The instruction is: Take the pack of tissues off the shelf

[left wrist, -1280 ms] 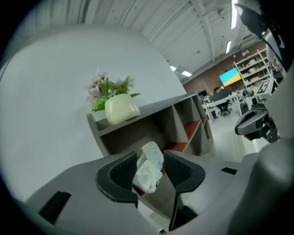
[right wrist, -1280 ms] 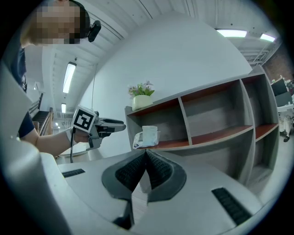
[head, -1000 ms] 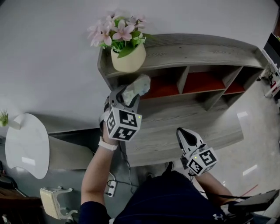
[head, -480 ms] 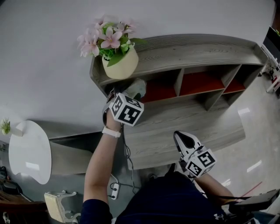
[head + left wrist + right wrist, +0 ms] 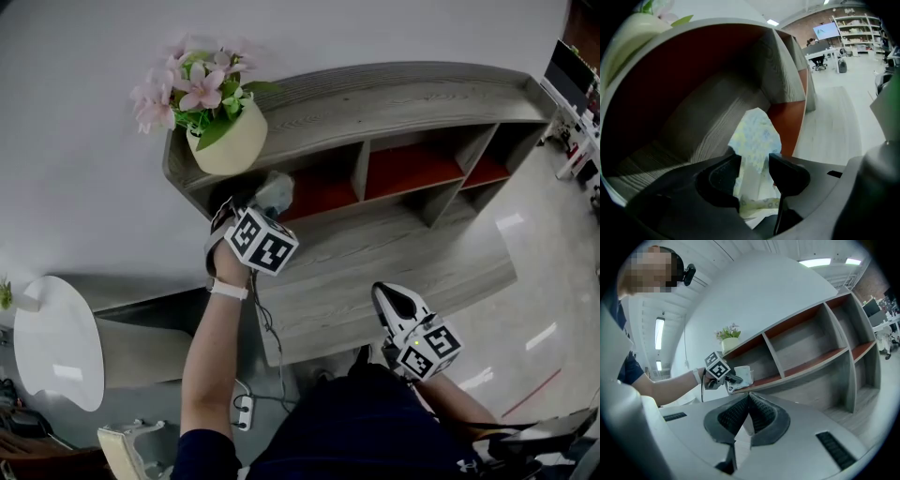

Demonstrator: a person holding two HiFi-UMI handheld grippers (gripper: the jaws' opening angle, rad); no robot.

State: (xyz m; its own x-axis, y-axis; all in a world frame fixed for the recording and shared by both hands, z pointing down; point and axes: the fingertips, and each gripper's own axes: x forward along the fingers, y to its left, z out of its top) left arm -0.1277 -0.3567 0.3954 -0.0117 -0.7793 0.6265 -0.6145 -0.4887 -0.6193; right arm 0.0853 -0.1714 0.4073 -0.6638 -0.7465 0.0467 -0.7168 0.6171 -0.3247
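Observation:
The pack of tissues (image 5: 275,192), pale with a light floral print, is at the mouth of the left compartment of the grey wooden shelf (image 5: 394,103). My left gripper (image 5: 265,202) has the pack (image 5: 757,140) between its two pads, both pads touch it, and the jaws are closing. In the right gripper view the pack (image 5: 743,375) rests at the red shelf board's front edge, with the left gripper (image 5: 729,378) on it. My right gripper (image 5: 382,292) hangs low over the lower ledge, shut and empty (image 5: 749,397).
A cream pot of pink flowers (image 5: 225,145) stands on the shelf top directly above the left compartment. Two more red-backed compartments (image 5: 412,169) lie to the right. A wide wooden ledge (image 5: 375,272) runs under the shelf. A white round table (image 5: 56,337) is at the lower left.
My left gripper has gone forward with the pack, from in front of the shelf to the left compartment's mouth. The right gripper has kept its place.

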